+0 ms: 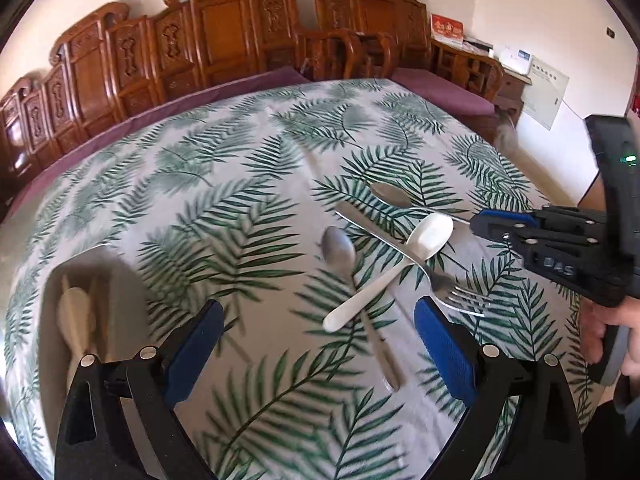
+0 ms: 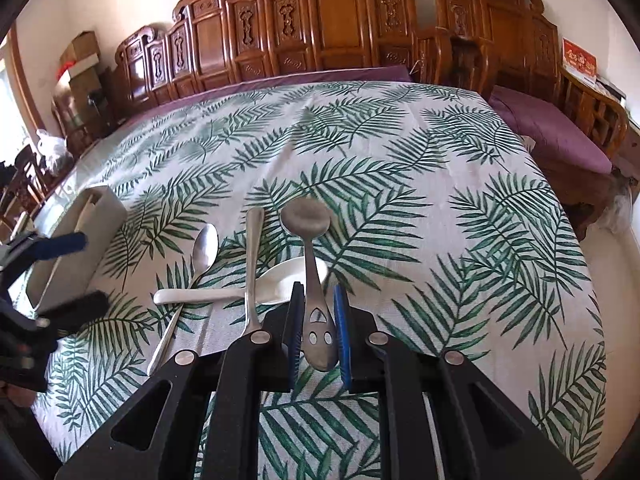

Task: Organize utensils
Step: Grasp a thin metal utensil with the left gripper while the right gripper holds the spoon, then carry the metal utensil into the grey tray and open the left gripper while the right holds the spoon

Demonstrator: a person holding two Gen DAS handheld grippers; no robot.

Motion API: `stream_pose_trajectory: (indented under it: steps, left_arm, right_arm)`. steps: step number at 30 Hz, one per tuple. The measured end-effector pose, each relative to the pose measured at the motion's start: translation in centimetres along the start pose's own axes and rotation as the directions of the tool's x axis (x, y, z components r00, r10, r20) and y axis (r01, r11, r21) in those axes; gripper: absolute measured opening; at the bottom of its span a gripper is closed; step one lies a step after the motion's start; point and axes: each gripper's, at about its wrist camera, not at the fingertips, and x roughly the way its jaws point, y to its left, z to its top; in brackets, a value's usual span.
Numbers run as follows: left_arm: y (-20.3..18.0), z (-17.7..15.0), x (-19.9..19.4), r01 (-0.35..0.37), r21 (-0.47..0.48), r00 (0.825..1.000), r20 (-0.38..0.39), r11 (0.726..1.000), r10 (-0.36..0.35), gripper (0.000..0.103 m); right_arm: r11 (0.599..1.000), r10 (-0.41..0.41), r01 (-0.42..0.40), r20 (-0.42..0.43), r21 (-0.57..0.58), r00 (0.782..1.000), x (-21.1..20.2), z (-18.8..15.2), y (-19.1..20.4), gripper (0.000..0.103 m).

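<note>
My right gripper [image 2: 318, 320] is shut on the handle of a steel spoon [image 2: 308, 232], its bowl pointing away; in the left wrist view that spoon's bowl [image 1: 390, 194] sticks out of the right gripper [image 1: 486, 222]. On the leaf-print cloth lie a white ceramic spoon [image 1: 384, 276], a steel fork [image 1: 404, 256] across it, and another steel spoon [image 1: 348, 276]. My left gripper [image 1: 318, 344] is open and empty, above the cloth in front of these. A grey utensil holder [image 1: 80, 280] at the left holds a pale spoon and chopsticks.
The table [image 2: 440, 200] has a purple edge at the back. Carved wooden chairs [image 2: 320, 28] stand behind it, and a purple-cushioned bench [image 2: 560, 132] is at the right. A hand [image 1: 608, 332] holds the right gripper.
</note>
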Motion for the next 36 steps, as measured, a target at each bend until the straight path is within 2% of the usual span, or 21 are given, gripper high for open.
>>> stream_pose_trajectory:
  steps: [4,8,11,16,19,21,23,27,31,36]
  left_arm:
    - [-0.5,0.9,2.2,0.001,0.003,0.999,-0.036,1.000,-0.001,0.083]
    - [-0.2,1.9,4.3,0.008,-0.033,0.998,-0.069,0.999,-0.010,0.074]
    - [0.3,2.5,6.0,0.008,-0.062,0.996,-0.092,0.998,-0.013,0.062]
    - [1.1,2.8,8.2,0.047,-0.126,0.991,-0.116,0.991,-0.062,0.049]
    - [0.7,3.1,8.5,0.034,-0.108,0.993,-0.109,0.994,-0.046,0.033]
    - [0.5,3.3,8.6,0.052,-0.110,0.991,-0.113,0.993,-0.064,0.010]
    - [0.4,3.5,8.2,0.054,-0.107,0.993,-0.097,0.993,-0.065,0.002]
    - [0.7,3.7,6.6,0.051,-0.109,0.997,-0.058,0.993,-0.058,0.001]
    - [1.7,4.3,3.8,0.046,-0.129,0.999,0.016,0.991,-0.044,0.001]
    - [3.1,5.2,0.6,0.022,-0.145,0.995,0.099,0.989,-0.007,0.001]
  right_arm:
    - [1.000,0.008,-0.008,-0.003,0.017,1.000,0.0,0.0,-0.6,0.017]
    - [1.000,0.005,-0.005,-0.006,0.012,1.000,0.0,-0.2,-0.5,0.017]
    - [1.000,0.006,-0.006,-0.009,0.013,1.000,0.1,-0.3,-0.4,0.017]
    - [1.000,0.014,-0.014,-0.014,0.019,1.000,0.3,-0.3,-0.5,0.017]
    - [1.000,0.015,-0.014,-0.019,0.017,1.000,0.4,-0.4,-0.4,0.017]
    - [1.000,0.016,-0.015,-0.021,0.015,1.000,0.5,-0.5,-0.4,0.017]
    - [1.000,0.018,-0.017,-0.033,0.013,0.999,0.7,-0.6,-0.5,0.017]
    - [1.000,0.002,-0.004,-0.078,-0.026,0.997,1.4,-1.2,-0.2,0.017]
    - [0.999,-0.005,0.002,-0.078,-0.041,0.997,1.3,-1.5,-0.2,0.016]
    - [0.999,0.031,-0.030,-0.018,0.025,0.999,-0.2,-1.0,-0.9,0.016]
